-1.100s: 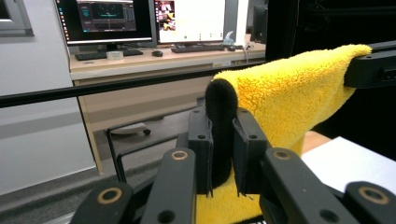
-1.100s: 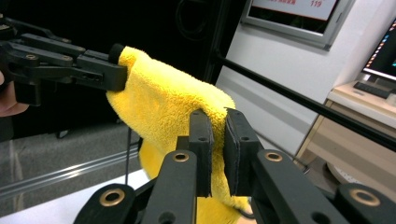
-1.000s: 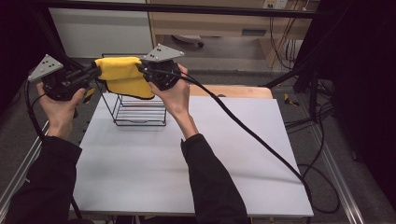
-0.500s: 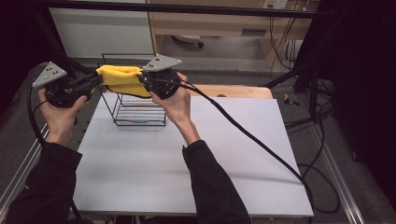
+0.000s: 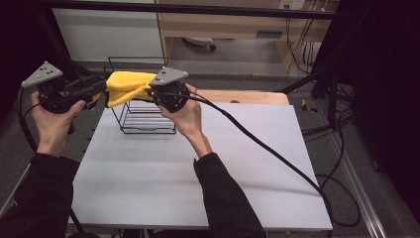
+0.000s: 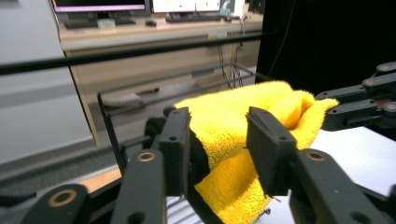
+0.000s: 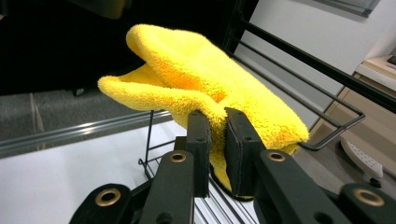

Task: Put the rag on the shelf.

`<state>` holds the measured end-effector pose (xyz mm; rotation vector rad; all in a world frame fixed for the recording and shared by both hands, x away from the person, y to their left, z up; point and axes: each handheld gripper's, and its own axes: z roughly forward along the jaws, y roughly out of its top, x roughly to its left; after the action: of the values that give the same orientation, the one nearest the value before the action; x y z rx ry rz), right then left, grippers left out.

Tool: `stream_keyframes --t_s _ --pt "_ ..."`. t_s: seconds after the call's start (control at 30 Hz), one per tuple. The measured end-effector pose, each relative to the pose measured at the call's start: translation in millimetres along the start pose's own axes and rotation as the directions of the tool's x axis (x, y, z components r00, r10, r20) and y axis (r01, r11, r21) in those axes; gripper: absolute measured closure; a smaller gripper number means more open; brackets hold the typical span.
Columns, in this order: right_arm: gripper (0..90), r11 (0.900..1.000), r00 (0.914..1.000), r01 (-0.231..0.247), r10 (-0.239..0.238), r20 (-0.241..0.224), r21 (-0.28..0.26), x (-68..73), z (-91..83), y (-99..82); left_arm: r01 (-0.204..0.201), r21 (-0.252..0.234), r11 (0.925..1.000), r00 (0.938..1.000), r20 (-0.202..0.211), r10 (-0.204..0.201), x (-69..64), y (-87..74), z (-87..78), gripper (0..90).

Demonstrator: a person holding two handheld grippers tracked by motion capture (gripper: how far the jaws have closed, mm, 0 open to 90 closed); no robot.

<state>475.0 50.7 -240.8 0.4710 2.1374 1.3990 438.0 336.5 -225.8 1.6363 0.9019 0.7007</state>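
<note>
1. The yellow towel (image 5: 127, 85) sat in the upper left of the high view, bunched over the top of the black wire rack (image 5: 143, 117), between the two grippers.
2. The right gripper (image 5: 151, 92) was just right of the towel in the high view, its jaws squeezed down on a fold of the cloth. The right gripper view showed both pads (image 7: 201, 135) pinching the towel (image 7: 205, 79) at the frame's lower centre (clearly gripping).
3. The left gripper (image 5: 101, 91) was at the far left of the high view, its tips at the towel's left edge. Its jaws had just been opening.
4. In the left gripper view the towel (image 6: 243, 116) lay between the two jaws at centre frame, with a gap showing beside the right pad (image 6: 268, 154). The cloth looked loose there, not clamped (open, with the thing in between).
5. The right gripper (image 6: 359, 105) showed at the right edge of the left gripper view, reaching the towel's far end.
6. The rack stood on the white table (image 5: 198, 183), at the table's far left corner in the high view. Its top rail (image 7: 327, 72) crossed the upper right of the right gripper view, behind the towel.
7. A cable (image 5: 262, 146) ran from the right gripper down to the lower right of the high view, across the table.
8. Both hands were raised above the table surface, left hand (image 5: 54, 119) and right hand (image 5: 190, 116).
</note>
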Motion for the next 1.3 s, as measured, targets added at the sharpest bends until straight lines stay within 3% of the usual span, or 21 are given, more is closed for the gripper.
stream_keyframes --t_s 0.13,0.33,0.47,0.57,0.63,0.7,0.83,1.03,1.17,1.3 --pt "79.0 0.9998 0.9999 0.01 -0.01 -0.01 0.016 1.5 1.1 -3.0 0.028 0.044 0.9986 0.9992 0.027 -0.029 -0.3 -9.4 12.9 69.8" --pt "74.6 0.9994 0.9996 0.004 -0.003 -0.028 0.034 3.1 1.8 -9.0 0.017 0.105 0.9943 0.9998 0.008 -0.018 -1.1 -20.5 25.8 89.8" --pt "66.7 0.9993 0.9985 -0.016 0.018 -0.051 0.033 5.0 1.4 -10.6 0.002 0.127 0.9919 1.0 0.007 -0.003 -3.1 -25.3 29.1 90.0" --pt "66.3 0.9985 0.9957 -0.054 0.054 -0.075 0.0 6.2 2.5 -9.9 0.0 0.14 0.9901 1.0 0.007 -0.001 -3.2 -28.2 31.8 90.0" --pt "72.4 0.9964 0.9932 -0.085 0.085 -0.08 0.004 5.7 5.7 -10.7 -0.008 0.148 0.989 1.0 0.002 0.007 -3.0 -30.0 34.6 90.0" --pt "80.4 0.9929 0.9914 -0.111 0.113 -0.065 0.043 3.2 11.6 -14.8 -0.012 0.153 0.9882 0.9999 0.0 0.012 -2.7 -32.3 38.1 90.0" --pt "86.5 0.9817 0.9839 -0.17 0.174 -0.041 0.086 -2.3 22.9 -25.1 -0.021 0.165 0.986 0.9997 -0.01 0.023 -1.5 -37.5 46.6 90.0" --pt "84.7 0.9761 0.9828 -0.183 0.184 -0.003 0.118 -6.6 37.6 -35.6 0.001 0.168 0.9858 0.9998 -0.021 0.002 1.2 -44.5 57.5 89.9" --pt "80.6 0.9766 0.9806 -0.192 0.195 -0.02 0.096 -6.9 34.8 -36.4 0.006 0.161 0.987 1.0 -0.008 -0.004 1.2 -46.6 54.2 88.7" --pt "74.3 0.9767 0.978 -0.202 0.205 -0.037 0.071 -6.1 26.2 -35.1 0.008 0.16 0.9871 0.9998 0.015 -0.01 -0.3 -46.7 48.5 80.3"
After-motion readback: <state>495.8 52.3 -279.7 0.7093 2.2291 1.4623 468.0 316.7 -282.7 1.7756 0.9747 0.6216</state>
